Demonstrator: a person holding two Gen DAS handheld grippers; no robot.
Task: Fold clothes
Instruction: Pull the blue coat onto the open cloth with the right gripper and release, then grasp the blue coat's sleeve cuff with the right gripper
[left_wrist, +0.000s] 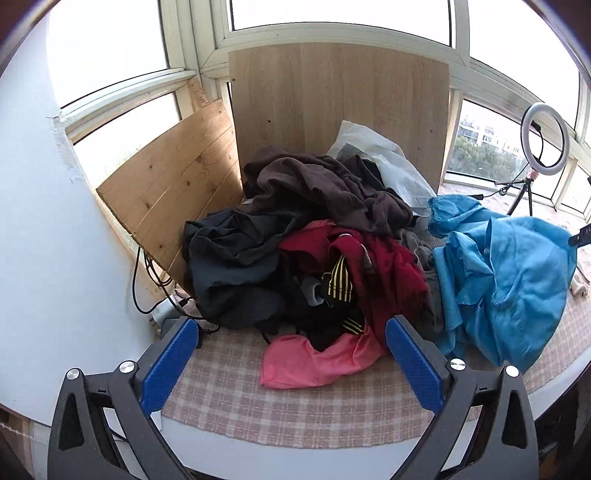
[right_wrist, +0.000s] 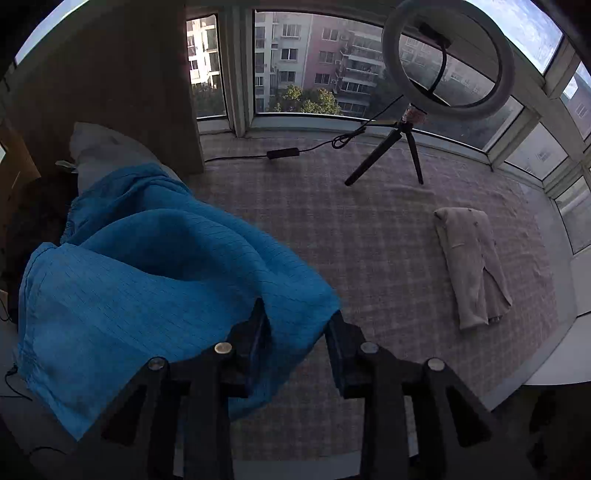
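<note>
Right tongs (right_wrist: 295, 332) gripping blue garment (right_wrist: 155, 273) edge (raised off checked mat (right_wrist: 369, 258)), left tongs (left_wrist: 291, 354) spread wide, hovering before clothes pile (left_wrist: 306, 236), folded beige garment (right_wrist: 471, 266) lying apart.

Blue garment (right_wrist: 147, 273), pink top (left_wrist: 314, 360), maroon cloth (left_wrist: 391, 273), checked pink-beige mat (left_wrist: 295, 410).

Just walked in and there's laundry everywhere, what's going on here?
Someone is folding clothes with two hand-held grippers. The right hand-held gripper has hold of the blue garment, drawn out from the pile of clothes over the checked mat. The left hand-held gripper is open and empty, hovering in front of the pile near a pink garment. One beige garment already lies folded off to the right, near the ring light.
</note>
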